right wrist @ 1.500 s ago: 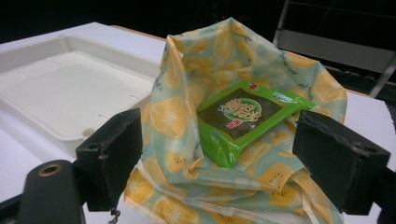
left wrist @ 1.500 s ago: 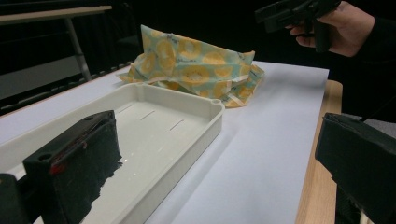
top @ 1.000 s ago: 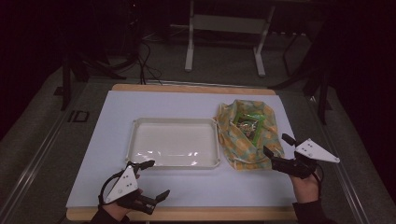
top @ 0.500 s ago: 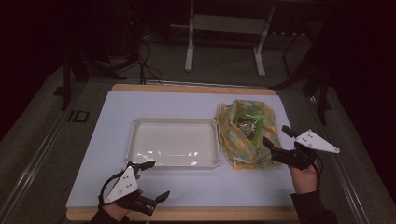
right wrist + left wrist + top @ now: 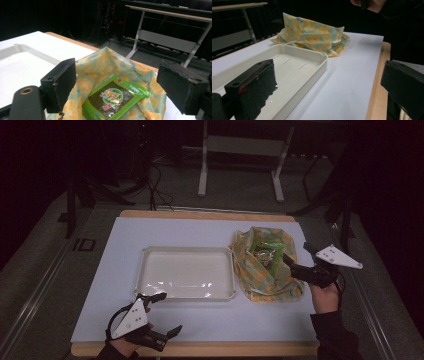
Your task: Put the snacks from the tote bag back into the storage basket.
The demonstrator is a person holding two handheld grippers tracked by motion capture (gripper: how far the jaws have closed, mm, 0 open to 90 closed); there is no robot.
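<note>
We find print on one item only — the green plastic snack packet (image 5: 115,100) with a dark panel at its middle, lying on the yellow-and-teal orange-slice patterned cloth (image 5: 100,67). In the right gripper view the packet carries a round emblem with pale lettering, a small red square mark at its upper corner and another red patch near its lower edge — none of it sharp enough for us to read a word or brand. In the high view the same packet (image 5: 265,251) is too small to read.
</note>
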